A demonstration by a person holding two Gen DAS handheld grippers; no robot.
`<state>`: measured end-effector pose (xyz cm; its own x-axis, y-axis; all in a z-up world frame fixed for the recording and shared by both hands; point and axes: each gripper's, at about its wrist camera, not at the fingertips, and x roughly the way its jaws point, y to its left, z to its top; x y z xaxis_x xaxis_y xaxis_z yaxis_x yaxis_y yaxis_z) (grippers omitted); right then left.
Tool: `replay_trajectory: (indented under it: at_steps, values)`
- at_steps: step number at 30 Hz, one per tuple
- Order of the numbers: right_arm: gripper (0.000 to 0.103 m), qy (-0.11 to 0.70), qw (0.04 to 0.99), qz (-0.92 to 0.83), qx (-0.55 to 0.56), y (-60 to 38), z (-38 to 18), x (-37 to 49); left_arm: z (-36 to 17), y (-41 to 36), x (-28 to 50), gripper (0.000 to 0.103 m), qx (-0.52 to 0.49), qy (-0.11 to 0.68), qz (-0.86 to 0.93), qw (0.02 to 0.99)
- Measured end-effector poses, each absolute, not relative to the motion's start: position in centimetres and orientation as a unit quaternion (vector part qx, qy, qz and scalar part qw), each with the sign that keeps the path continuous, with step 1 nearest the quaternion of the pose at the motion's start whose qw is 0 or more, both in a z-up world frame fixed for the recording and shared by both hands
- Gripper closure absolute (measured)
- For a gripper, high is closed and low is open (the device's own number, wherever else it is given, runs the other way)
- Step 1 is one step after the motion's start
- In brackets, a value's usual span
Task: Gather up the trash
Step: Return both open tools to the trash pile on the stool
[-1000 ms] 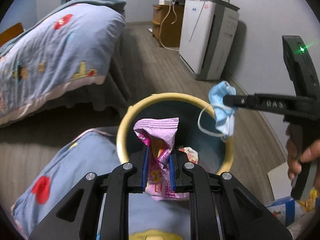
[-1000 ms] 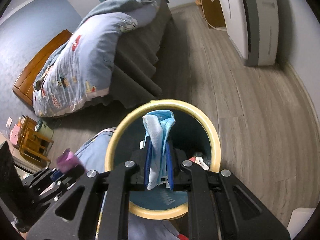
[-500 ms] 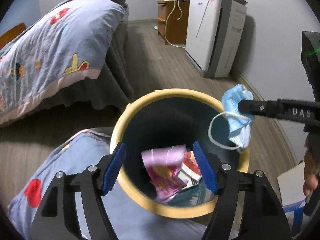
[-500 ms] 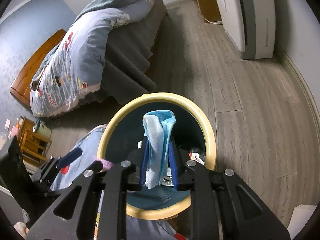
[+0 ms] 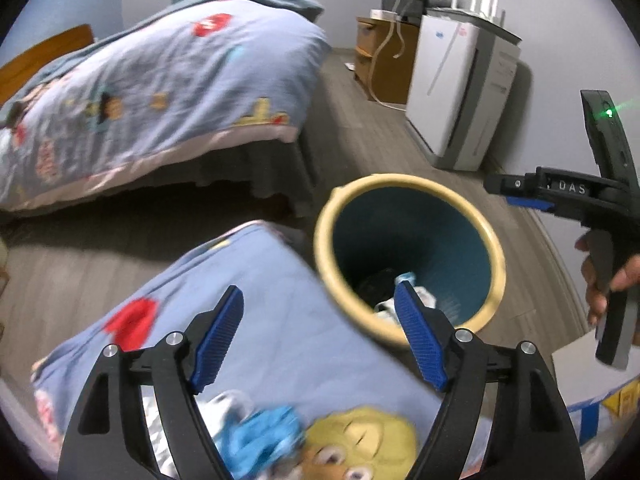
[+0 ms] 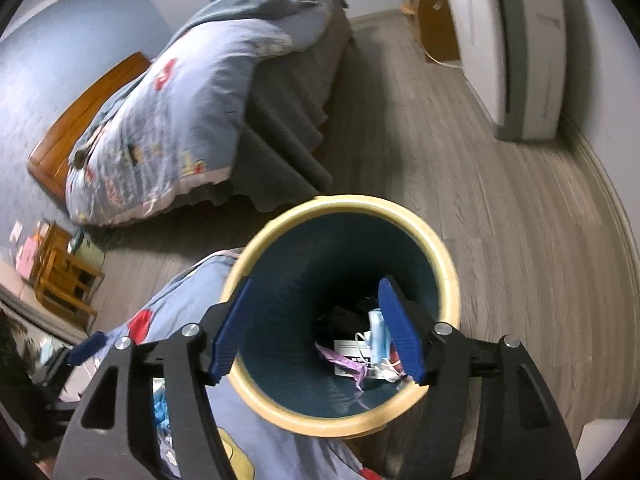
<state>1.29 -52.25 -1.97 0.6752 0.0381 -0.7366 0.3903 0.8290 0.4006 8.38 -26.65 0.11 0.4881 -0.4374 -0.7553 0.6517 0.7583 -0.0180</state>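
Note:
A round trash bin with a cream rim [image 5: 408, 181] [image 6: 348, 203] and dark teal inside stands on the floor beside a blue quilted pillow [image 5: 240, 312]. In it lie the blue face mask [image 6: 378, 332], the pink wrapper [image 6: 340, 360] and other scraps. My left gripper [image 5: 320, 336] is open and empty, over the pillow at the bin's left edge. My right gripper [image 6: 316, 328] is open and empty, directly above the bin's mouth; it also shows at the right of the left wrist view [image 5: 520, 194]. Blue crumpled scraps [image 5: 260, 436] lie on the pillow.
A bed with a blue cartoon quilt [image 5: 140, 92] [image 6: 180, 100] stands behind the bin. A white air purifier [image 5: 460, 92] [image 6: 516, 40] and a wooden cabinet [image 5: 384, 60] stand along the right wall. A small wooden stool [image 6: 60, 272] is at far left.
My right gripper opened and the blue mask fell into the bin. My left gripper, which had let go of the pink wrapper, shifted left over the pillow.

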Motion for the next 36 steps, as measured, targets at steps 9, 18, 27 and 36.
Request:
replay_trajectory:
  at_steps: [9, 18, 27, 36]
  values:
    - [0.026, 0.389, 0.892, -0.059, 0.225, -45.4, 1.0, 2.6, 3.0, -15.3, 6.7, 0.024, 0.122, 0.381, -0.259, 0.879]
    - [0.014, 0.384, 0.900, -0.020, 0.205, -38.1, 3.5, 3.5, 3.6, -5.0, 5.1, 0.018, 0.087, 0.381, -0.196, 0.899]
    - [0.012, 0.431, 0.885, 0.010, 0.177, -29.6, 2.3, 5.0, 1.7, 0.6, 5.6, 0.016, 0.066, 0.402, -0.153, 0.901]
    - [0.012, 0.502, 0.846, 0.014, 0.178, -26.6, -2.6, 6.2, -1.8, 2.1, 6.4, 0.016, 0.080, 0.438, -0.138, 0.885]
